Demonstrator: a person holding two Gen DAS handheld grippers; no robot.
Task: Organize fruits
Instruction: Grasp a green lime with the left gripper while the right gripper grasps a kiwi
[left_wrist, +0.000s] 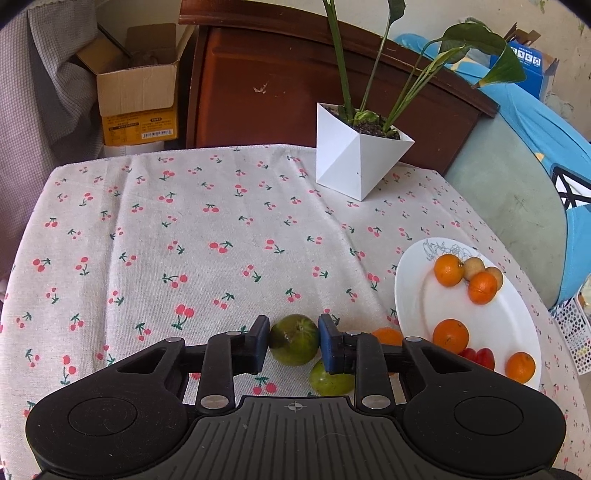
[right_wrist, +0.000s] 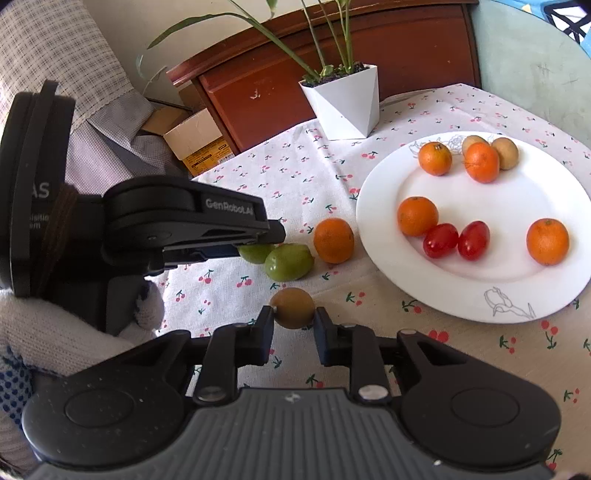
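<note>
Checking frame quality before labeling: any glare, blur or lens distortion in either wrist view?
Left wrist view: sharp, strong fisheye bend at the tablecloth edges, dark vignette in the corners, soft daylight, no hard glare. Right wrist view: equally sharp and curved; bright window highlights on the cherry tomatoes, white plate near overexposed, faint shadows under the fruit.

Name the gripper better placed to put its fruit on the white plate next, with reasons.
Probably the right gripper: it is shut on a brown fruit close to the white plate rim. The left gripper, shut on a green fruit, has an orange between it and the plate.
</note>
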